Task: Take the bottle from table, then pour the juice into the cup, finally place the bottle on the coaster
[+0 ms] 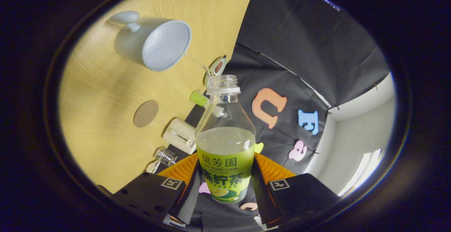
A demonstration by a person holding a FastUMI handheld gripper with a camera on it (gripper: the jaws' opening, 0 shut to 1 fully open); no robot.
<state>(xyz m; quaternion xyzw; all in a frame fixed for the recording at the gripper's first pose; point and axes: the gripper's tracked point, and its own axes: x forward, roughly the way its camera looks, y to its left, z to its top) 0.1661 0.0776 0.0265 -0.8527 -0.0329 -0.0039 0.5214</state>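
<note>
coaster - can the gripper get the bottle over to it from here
Probably yes. The gripper is shut on the bottle, and the round coaster lies bare on the table, apart from the cup.

Cream box (179,135), green clip (199,98), wooden table (102,94).

Open table around cup and coaster; clutter along the wall edge.

The gripper (225,186) has both fingers pressed on the bottle (226,144), which blocks the line straight ahead. Bare table (102,94) lies between the cup (155,43) and the coaster (146,113), which stand well apart. A white box (179,135), a small glass piece (165,156) and a green clip (199,98) crowd the table's edge by the wall.
</note>
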